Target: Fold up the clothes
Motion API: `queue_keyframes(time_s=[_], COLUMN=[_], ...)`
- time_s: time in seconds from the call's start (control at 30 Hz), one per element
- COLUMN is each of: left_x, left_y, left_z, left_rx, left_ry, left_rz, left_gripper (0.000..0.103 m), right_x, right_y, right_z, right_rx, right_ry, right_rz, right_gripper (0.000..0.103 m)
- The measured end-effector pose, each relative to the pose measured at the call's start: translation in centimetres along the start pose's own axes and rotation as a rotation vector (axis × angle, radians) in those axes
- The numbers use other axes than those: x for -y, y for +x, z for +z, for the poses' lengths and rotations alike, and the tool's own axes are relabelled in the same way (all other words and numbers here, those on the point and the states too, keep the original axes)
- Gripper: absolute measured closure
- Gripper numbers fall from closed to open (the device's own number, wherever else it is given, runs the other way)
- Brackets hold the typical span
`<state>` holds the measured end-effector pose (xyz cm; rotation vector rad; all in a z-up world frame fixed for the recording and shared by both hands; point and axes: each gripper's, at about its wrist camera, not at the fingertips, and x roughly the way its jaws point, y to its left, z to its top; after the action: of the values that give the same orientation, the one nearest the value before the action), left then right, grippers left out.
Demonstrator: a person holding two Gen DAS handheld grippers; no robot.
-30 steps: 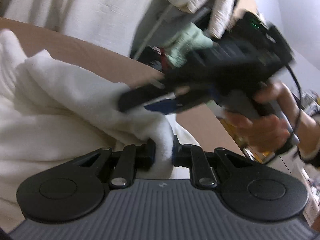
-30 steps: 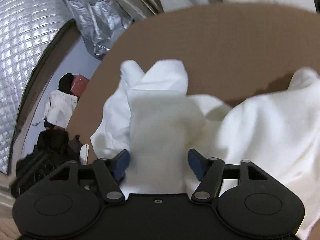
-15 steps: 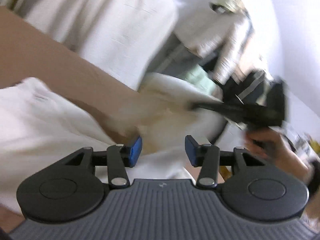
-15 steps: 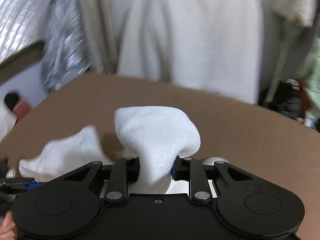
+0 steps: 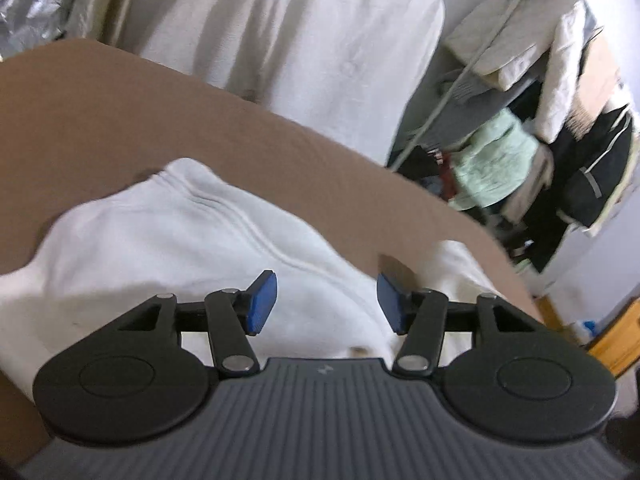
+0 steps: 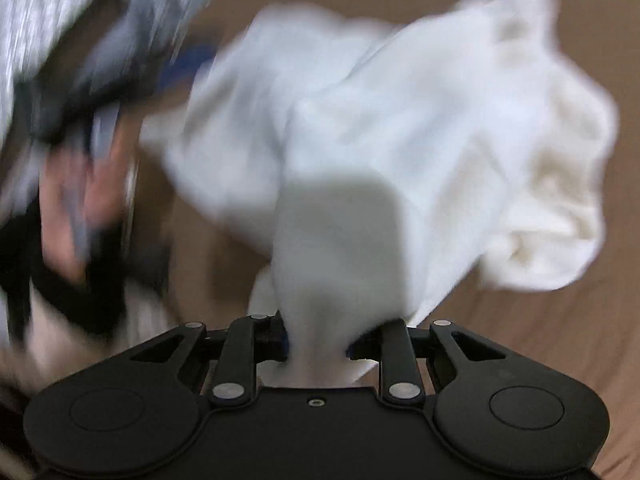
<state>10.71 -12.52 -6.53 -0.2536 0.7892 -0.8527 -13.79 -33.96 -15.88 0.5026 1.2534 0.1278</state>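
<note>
A white fleece garment (image 5: 168,240) lies crumpled on the brown table (image 5: 100,112). My left gripper (image 5: 326,300) is open and empty just above the cloth, blue pads (image 5: 262,300) apart. My right gripper (image 6: 318,342) is shut on a fold of the same white garment (image 6: 380,140), which spreads out over the table in front of it. The right wrist view is blurred by motion. The left gripper (image 6: 100,92) shows there as a dark blur at the left, held by a hand.
A large white cloth (image 5: 300,40) hangs behind the table. A rack of hanging clothes (image 5: 540,120) stands at the right. Silver quilted foil (image 5: 28,0) is at the far left. The table's curved far edge (image 5: 460,208) runs across the view.
My left gripper has let go of the garment and opened wide. My right gripper has shut on a fold of the garment and swung with it; the cloth now hangs spread out.
</note>
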Motion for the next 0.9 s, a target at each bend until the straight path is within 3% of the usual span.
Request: queue_keyframes(time_s=[0.13,0.3,0.43,0.5,0.6,0.7,0.73,0.8,0.9], left_x=[-1.1,-1.2,-0.2,0.2,1.1,2.0,2.6,4.0,5.2], left_y=[-0.2,0.8,2.0,2.2,2.4,4.0,5.4,8.4,11.4], left_z=[-0.1,-0.3,0.0,0.5,1.7,3.1,3.4,3.5,2.8], left_rx=[-0.011,-0.052,-0.082,-0.089,-0.092,-0.156,-0.216,-0.327,-0.336], left_ry=[-0.010,0.028,0.103,0.118,0.115,0.075,0.094,0.165,0.258], left_rz=[0.053,0.105,0.161,0.162,0.108,0.089,0.160,0.341,0.454], left_gripper=[0.048,0.048,0.048,0.048,0.036,0.028,0.021,0.021,0.021], right_x=[-2.4,-4.1,-3.2,-1.4,2.8,6.5,8.0,10.8,14.0], right_y=[1.8,1.4,-3.7,-5.8,-8.7,-10.8,-11.3,-10.8,-7.5], right_z=[-1.3,1.2,4.5,6.3,8.3,9.6,10.0,11.0,12.1], right_rx=[-0.215,-0.298,-0.171,-0.096,-0.012,0.052,0.075,0.099,0.110], right_ry=[-0.133,-0.236,-0.269,-0.239,-0.126,-0.023,0.008,0.087,0.237], right_rz=[0.106,0.004,0.033,0.056,0.110,0.160,0.165,0.140,0.085], right_gripper=[0.073,0.064,0.052,0.039,0.038,0.035,0.032,0.023,0.023])
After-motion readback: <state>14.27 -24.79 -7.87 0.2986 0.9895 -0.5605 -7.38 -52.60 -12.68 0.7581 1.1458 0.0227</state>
